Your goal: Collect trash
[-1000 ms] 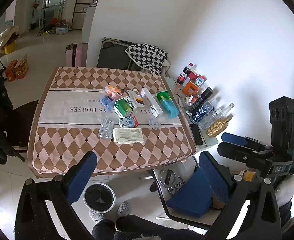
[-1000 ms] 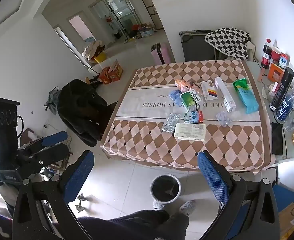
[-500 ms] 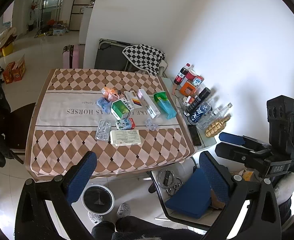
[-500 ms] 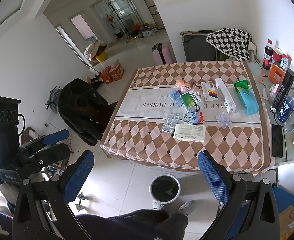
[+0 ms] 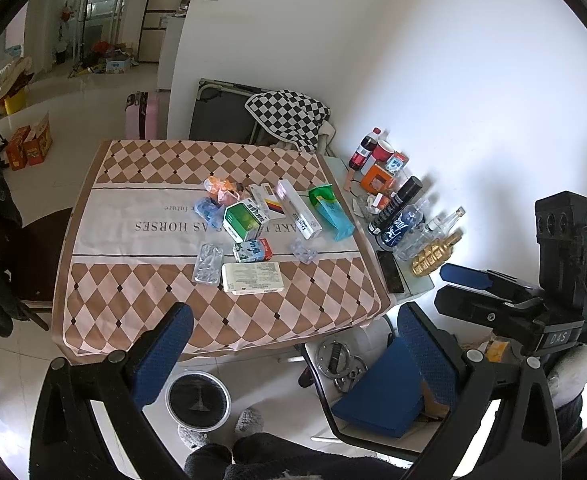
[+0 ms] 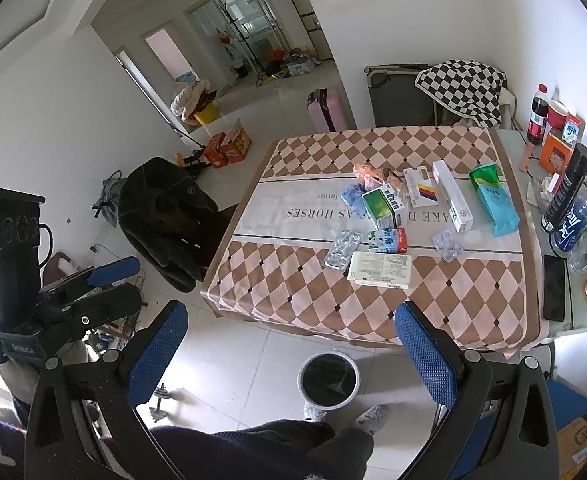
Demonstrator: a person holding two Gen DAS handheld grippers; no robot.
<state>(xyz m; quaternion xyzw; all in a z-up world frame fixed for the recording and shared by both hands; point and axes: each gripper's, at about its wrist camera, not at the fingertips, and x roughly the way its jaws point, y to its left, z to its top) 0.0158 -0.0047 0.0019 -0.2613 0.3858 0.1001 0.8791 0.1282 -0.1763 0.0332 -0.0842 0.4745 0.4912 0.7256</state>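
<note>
Trash lies on a table with a diamond-pattern cloth: a white flat box, a foil blister pack, a small milk carton, a green box, a long white box, a teal pouch and crumpled wrappers. The same items show in the right wrist view, such as the white flat box. A round bin stands on the floor before the table, also in the right wrist view. My left gripper and right gripper are open, empty, held high above the floor.
A side table to the right holds bottles, a cola bottle and a phone. A chair with a dark coat stands left of the table. A blue box and weight plates lie on the floor.
Both views have shifted slightly, with the table drifting a little leftward in the left wrist view. Both grippers stay open and empty.
</note>
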